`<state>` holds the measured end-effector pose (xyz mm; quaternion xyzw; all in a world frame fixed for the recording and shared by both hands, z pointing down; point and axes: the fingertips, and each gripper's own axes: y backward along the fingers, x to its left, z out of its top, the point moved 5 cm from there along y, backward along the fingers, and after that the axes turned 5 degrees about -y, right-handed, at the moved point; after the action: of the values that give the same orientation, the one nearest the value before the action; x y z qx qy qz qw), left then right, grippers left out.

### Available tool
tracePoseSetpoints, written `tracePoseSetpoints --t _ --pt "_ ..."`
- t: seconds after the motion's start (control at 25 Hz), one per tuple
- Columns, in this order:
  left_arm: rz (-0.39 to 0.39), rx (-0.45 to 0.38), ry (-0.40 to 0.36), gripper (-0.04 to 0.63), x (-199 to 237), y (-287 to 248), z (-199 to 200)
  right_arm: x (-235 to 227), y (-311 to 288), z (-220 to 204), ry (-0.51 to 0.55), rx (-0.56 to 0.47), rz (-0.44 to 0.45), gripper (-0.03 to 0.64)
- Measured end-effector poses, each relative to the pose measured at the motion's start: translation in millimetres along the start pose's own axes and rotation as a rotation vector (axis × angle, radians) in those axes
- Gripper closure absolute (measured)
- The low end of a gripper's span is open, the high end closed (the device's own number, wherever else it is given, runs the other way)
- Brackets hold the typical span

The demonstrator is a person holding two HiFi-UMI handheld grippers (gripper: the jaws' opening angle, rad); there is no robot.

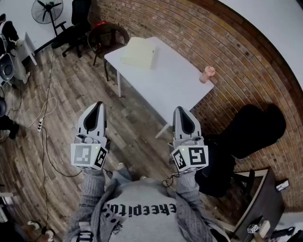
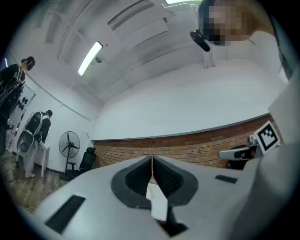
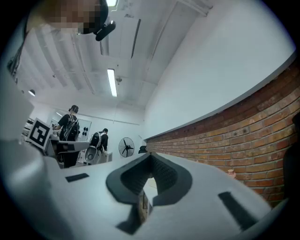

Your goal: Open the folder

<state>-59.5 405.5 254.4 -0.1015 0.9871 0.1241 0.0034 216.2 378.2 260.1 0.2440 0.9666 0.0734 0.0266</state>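
A pale yellow folder [image 1: 138,53] lies closed on the far left part of a white table [image 1: 170,85]. Both grippers hover over the wooden floor on the near side of the table, well short of the folder. My left gripper [image 1: 98,105] is shut, its jaws pressed together with nothing between them [image 2: 152,165]. My right gripper [image 1: 179,110] is also shut and empty [image 3: 150,161], and it points towards the table's near corner. The folder does not show clearly in either gripper view.
A small pink cup [image 1: 207,74] stands at the table's right edge by the brick wall [image 1: 227,52]. A dark chair [image 1: 106,38] sits behind the table. A black office chair [image 1: 246,137] stands to the right. A cable [image 1: 45,118] trails over the floor at left, and a fan [image 1: 47,10] stands at far left.
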Motion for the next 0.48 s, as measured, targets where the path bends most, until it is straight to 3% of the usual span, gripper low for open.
tracePoseSetpoints --t 0.48 --pt "-0.006 0.014 0.002 0.583 -5.9 -6.9 -4.6 -9.1 -2.4 -5.7 -0.008 0.006 0.001 0.612"
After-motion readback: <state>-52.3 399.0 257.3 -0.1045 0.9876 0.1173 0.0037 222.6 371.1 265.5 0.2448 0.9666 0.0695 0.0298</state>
